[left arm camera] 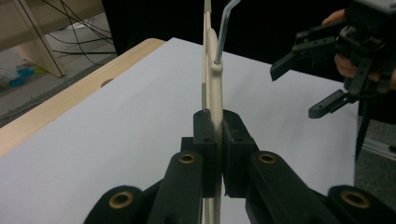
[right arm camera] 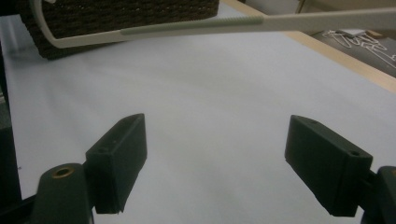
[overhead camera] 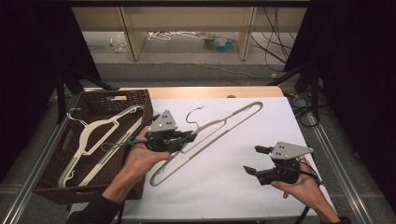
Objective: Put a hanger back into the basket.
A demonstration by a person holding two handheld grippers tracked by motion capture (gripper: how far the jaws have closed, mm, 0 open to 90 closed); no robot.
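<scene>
A cream plastic hanger (overhead camera: 219, 128) with a metal hook (overhead camera: 194, 114) is held over the white sheet, slanting from lower left to upper right. My left gripper (overhead camera: 190, 136) is shut on it near the neck; in the left gripper view the hanger (left arm camera: 215, 88) stands edge-on between the closed jaws. My right gripper (overhead camera: 256, 159) stands open at the right of the sheet, apart from the hanger, with nothing between its fingers. In the right gripper view the hanger's bar (right arm camera: 233, 24) crosses the top, beyond the spread jaws.
A dark wicker basket (overhead camera: 51, 179) at the left holds more cream hangers (overhead camera: 91, 140). The white sheet (overhead camera: 224, 186) covers a wooden table (overhead camera: 205, 92). Metal rails run along both sides. Cables and clutter lie on the floor beyond.
</scene>
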